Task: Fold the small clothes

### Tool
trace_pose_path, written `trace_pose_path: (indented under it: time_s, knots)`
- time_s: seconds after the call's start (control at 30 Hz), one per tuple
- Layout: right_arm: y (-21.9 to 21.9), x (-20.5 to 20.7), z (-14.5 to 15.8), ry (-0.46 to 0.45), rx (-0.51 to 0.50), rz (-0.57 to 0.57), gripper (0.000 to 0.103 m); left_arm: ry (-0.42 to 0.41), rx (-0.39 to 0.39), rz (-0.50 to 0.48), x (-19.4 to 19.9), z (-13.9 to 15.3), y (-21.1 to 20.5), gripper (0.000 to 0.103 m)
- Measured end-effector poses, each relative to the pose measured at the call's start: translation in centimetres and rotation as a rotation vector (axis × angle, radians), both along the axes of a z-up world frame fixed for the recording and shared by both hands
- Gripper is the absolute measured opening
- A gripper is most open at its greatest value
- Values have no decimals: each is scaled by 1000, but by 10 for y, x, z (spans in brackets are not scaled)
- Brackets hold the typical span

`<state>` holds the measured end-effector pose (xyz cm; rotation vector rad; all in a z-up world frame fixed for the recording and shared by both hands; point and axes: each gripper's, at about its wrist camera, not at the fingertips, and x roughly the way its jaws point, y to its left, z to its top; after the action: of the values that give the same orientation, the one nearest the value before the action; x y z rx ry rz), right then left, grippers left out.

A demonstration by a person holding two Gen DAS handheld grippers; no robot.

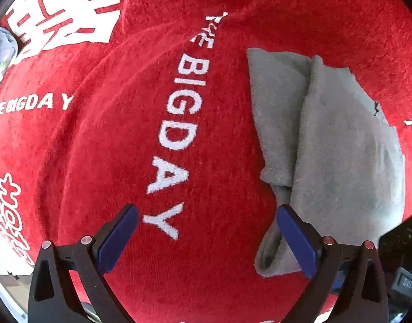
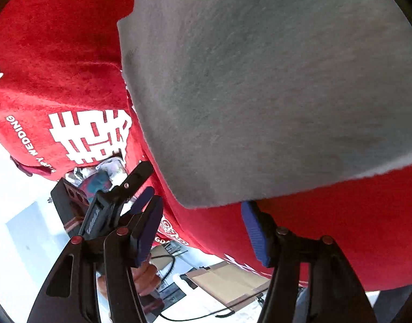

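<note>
Left gripper (image 1: 207,238): your jaws stand wide apart over the red cloth (image 1: 125,140), nothing between them; the right pad (image 1: 297,242) is at the grey garment's lower edge.
Right gripper (image 2: 203,226): your jaws are apart and hold nothing; the garment's edge lies just past the tips.
Grey garment (image 1: 335,145): lies folded over itself on the red cloth, right of the white lettering.

the grey garment (image 1: 340,140) is soft, matt, fleecy cloth with a fuzzy nap. the red cover (image 1: 103,148) under it is plush, towel-like fabric with flat white print. the left tool (image 1: 207,235) has matt black plastic arms, ribbed blue pads and dull metal rivets.
</note>
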<state>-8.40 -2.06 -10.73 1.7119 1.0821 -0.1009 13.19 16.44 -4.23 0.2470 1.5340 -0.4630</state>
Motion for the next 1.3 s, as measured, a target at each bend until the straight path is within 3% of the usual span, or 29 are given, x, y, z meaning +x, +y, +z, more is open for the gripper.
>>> trace_pose_path:
  time_s: [0.3, 0.4, 0.5, 0.53, 0.57, 0.6, 0.63, 0.83, 0.93, 1.1, 1.13, 1.23, 1.27, 1.3]
  knots:
    - [0, -18, -3, -17, 53, -208, 67, 155, -189, 77, 19, -11, 7, 102]
    - [-8, -31, 2, 6, -9, -222, 67, 192, -236, 61, 27, -14, -1, 102]
    - [-16, -28, -4, -10, 23, -286, 67, 204, -255, 22, 25, -15, -17, 102]
    - [-19, -24, -6, -24, 45, -308, 65, 211, -262, 12, 24, -16, -22, 102]
    - [-23, -20, -7, -38, 56, -326, 48, 221, -270, 4, 26, -18, -27, 102]
    - [-27, -15, -7, -38, 54, -325, 19, 226, -275, 2, 26, -20, -33, 102]
    - [-30, -12, -6, -40, 52, -319, 14, 229, -278, 1, 27, -20, -36, 102]
    - [-50, -1, 32, -204, 2, -267, 13, 323, -380, 15, 32, -22, -54, 102]
    - [-57, 2, 48, -241, -32, -226, 13, 368, -442, -1, 33, -21, -74, 102]
    - [-51, 11, 53, -226, -79, -126, 13, 320, -461, -84, 28, -9, -121, 102]
    - [-49, 10, 51, -212, -82, -108, 13, 292, -442, -112, 26, -5, -130, 100]
    - [-40, 3, 46, -141, -102, -20, 13, 216, -321, -208, 16, -7, -153, 58]
    - [-37, 3, 45, -118, -107, 17, 14, 185, -268, -245, 12, -10, -158, 49]
    - [-34, 1, 45, -89, -116, 70, 17, 168, -246, -264, 11, -11, -161, 46]
